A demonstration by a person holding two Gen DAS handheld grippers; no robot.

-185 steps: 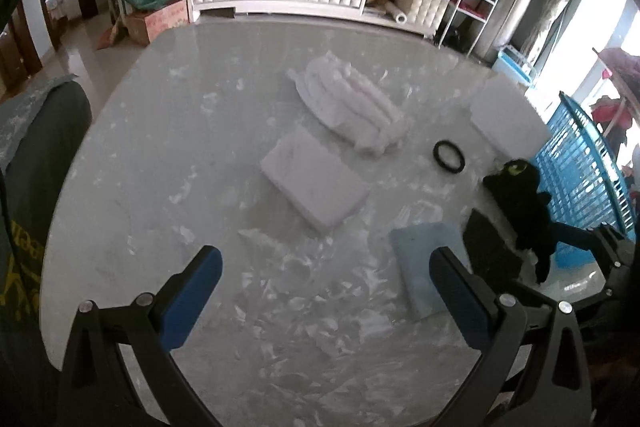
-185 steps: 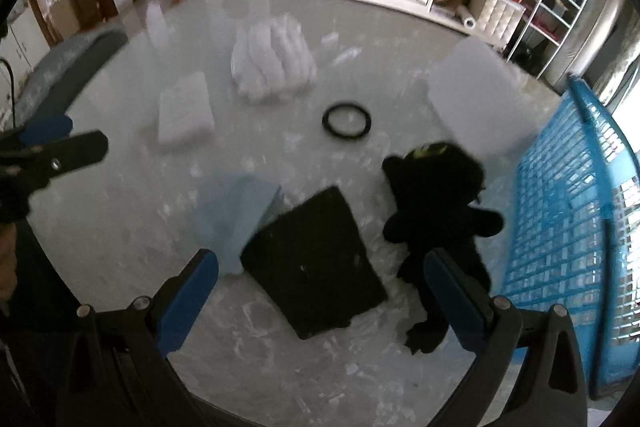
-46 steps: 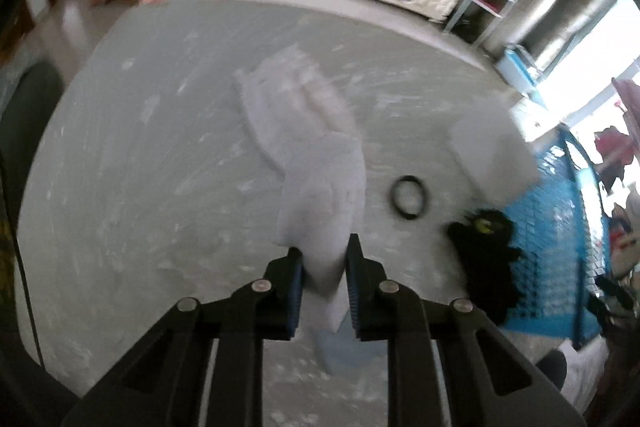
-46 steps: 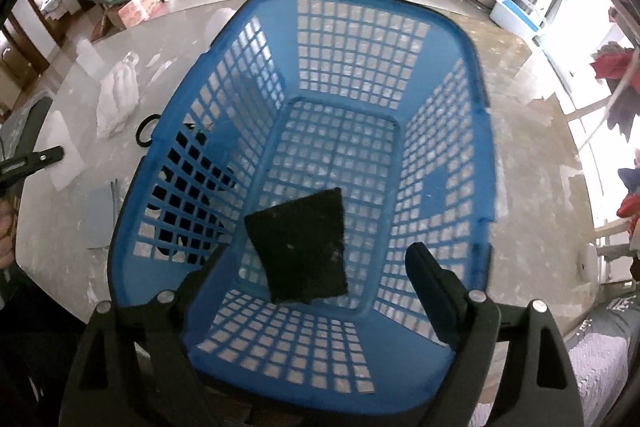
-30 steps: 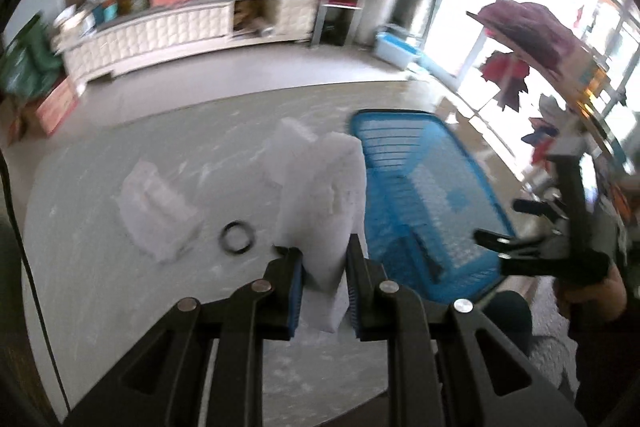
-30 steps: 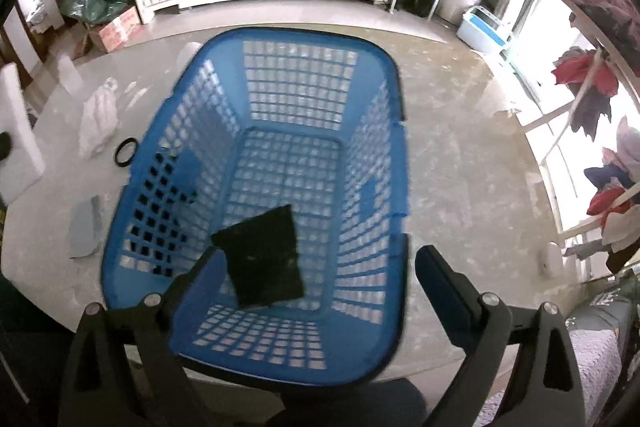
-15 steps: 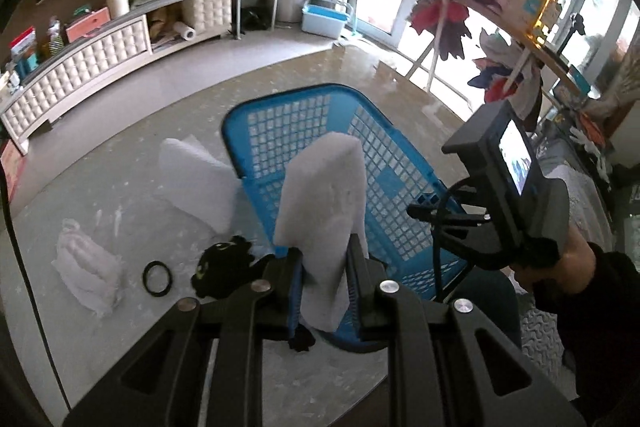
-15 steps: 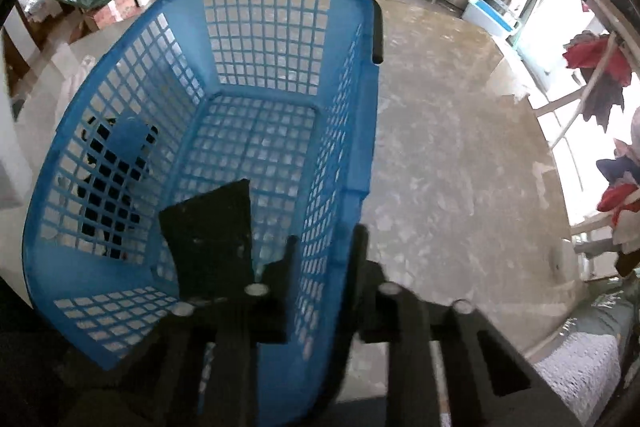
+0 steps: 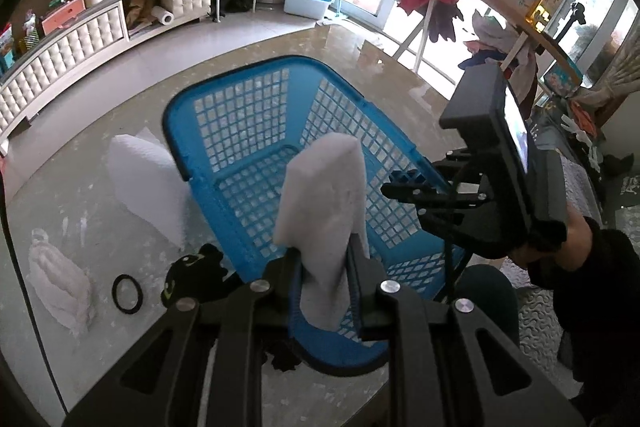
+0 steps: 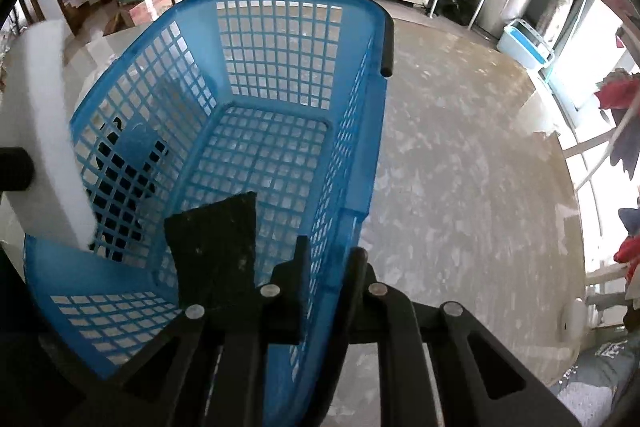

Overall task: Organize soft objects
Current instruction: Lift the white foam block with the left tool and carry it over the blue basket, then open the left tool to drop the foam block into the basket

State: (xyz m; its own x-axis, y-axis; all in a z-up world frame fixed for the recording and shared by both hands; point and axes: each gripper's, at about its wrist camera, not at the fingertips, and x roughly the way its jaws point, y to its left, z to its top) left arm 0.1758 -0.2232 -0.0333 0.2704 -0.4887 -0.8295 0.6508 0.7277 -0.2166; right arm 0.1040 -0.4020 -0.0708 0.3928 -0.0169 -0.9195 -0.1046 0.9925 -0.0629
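Foam block stands upright, clamped.

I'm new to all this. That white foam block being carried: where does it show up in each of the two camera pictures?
Left wrist view: the white rectangular foam block stands upright in the centre, pinched in the left gripper, above the blue plastic lattice basket.
Right wrist view: the block fills the far left edge, just outside the basket's left wall.
Shared landmark: the basket, whose right wall the right gripper clamps.
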